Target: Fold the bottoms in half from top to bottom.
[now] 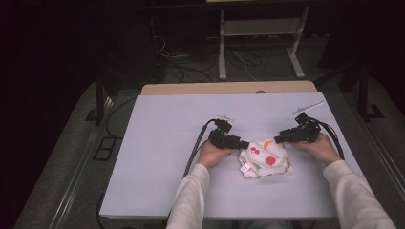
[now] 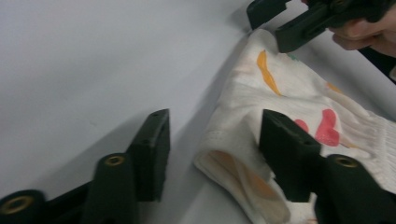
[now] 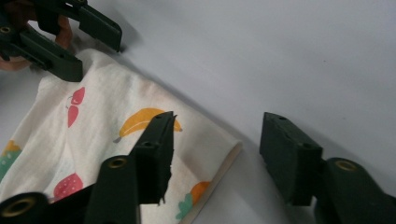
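We see a small folded cloth (image 1: pixel 265 158), white with a fruit print of bananas, strawberries and cherries, lying on the near right part of the pale grey worktop (image 1: pixel 162 143). A small white label sticks out at its near left corner. It rests flat in a loose fold, with open layered edges at both of its far corners.

Our left tool (image 1: pixel 242 143) reaches the cloth's far left corner. In the left gripper view, one jaw stands over the printed top of the cloth (image 2: pixel 289 93) and the other stands on the bare worktop (image 2: pixel 93 70) beside it, so the folded edge lies between them. The jaws of the left tool (image 2: pixel 212 144) are half spread and not yet pressing the fabric.

Our right tool (image 1: pixel 278 139) meets the far right corner. In the right gripper view, one jaw hangs over the banana print on the cloth (image 3: pixel 93 135), the other over the bare worktop (image 3: pixel 280 56) just past the folded edge. The right tool (image 3: pixel 217 154) is likewise half spread, with the edge between its jaws and no pinch that we can see.

Both hands come in from the near side in white sleeves (image 1: pixel 191 200). Beyond the worktop's far edge, cables (image 1: pixel 191 67) lie on the dark floor by a grey frame (image 1: pixel 222 52).
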Available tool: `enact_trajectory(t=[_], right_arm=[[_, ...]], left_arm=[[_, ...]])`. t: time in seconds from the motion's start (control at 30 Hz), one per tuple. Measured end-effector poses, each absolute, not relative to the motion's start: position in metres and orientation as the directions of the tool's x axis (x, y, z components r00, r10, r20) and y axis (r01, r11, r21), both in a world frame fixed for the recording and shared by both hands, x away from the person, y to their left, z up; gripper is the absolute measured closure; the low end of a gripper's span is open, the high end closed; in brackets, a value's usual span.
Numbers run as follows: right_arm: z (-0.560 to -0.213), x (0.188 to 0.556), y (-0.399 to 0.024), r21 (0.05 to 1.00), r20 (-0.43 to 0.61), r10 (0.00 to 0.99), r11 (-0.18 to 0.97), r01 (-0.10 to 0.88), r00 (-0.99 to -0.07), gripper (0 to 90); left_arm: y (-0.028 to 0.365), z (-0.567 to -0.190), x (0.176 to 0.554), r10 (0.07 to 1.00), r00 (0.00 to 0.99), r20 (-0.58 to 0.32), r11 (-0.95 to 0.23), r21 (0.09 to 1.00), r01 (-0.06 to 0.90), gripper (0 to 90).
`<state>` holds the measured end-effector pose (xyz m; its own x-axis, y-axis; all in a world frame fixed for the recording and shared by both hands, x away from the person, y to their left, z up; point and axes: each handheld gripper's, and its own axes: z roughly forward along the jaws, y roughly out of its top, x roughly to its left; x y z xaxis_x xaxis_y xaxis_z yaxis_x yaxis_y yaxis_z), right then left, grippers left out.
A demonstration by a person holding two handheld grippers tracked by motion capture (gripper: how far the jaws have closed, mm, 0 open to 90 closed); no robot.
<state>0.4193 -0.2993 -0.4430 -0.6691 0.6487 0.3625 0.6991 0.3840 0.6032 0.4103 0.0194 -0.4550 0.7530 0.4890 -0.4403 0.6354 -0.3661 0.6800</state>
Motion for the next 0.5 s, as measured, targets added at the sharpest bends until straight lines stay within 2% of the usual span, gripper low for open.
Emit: enact_trajectory(t=[0.13, 0.3, 0.5], right_arm=[[-0.4465, 0.4214, -0.2967, 0.597, 0.37, 0.64, 0.392, 0.7, -0.673, 59.5], [-0.4508, 0.4232, -0.2938, 0.59, 0.373, 0.637, 0.399, 0.702, -0.675, 82.7], [-0.451, 0.4233, -0.2983, 0.582, 0.401, 0.644, 0.371, 0.724, -0.652, 86.6]], left_arm=[[0.0192, -0.4557, 0.412, 0.479, 0.746, -0.463, -0.34, 0.685, 0.644, 64.0], [0.0192, -0.4584, 0.4132, 0.49, 0.729, -0.478, -0.33, 0.672, 0.663, 80.5], [0.0237, -0.452, 0.4131, 0.503, 0.74, -0.447, -0.33, 0.692, 0.642, 82.7]])
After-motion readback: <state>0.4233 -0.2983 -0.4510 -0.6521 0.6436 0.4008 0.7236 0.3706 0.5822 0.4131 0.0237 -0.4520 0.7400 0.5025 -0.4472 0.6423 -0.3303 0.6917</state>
